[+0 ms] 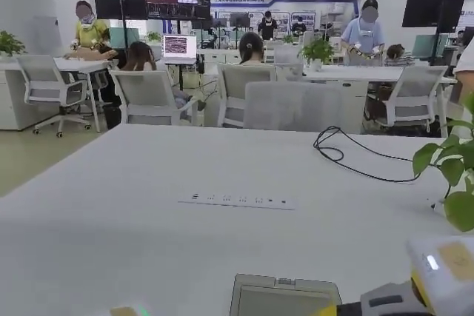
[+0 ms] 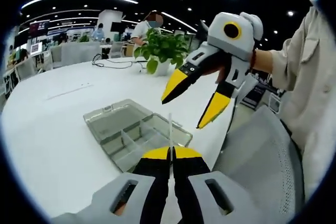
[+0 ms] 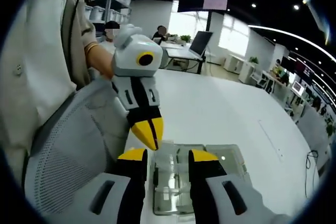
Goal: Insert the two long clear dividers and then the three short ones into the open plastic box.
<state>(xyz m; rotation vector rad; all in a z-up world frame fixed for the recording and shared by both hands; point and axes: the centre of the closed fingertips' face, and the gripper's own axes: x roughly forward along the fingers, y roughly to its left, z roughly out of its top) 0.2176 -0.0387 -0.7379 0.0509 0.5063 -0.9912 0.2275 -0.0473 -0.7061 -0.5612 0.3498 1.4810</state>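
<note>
Left gripper (image 2: 169, 153): jaws were seen pressed together on a thin clear divider (image 2: 169, 129), held edge-on near the plastic box (image 2: 107, 115), which was set on the white table (image 2: 47, 145). Right gripper (image 3: 166, 157): jaws were parted, nothing held. Risk judged: the slots could be missed if the divider were tilted, and the light box shoved aside.

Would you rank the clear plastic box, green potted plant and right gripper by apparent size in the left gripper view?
1. right gripper, enlarged by nearness
2. clear plastic box
3. green potted plant, farthest
</note>
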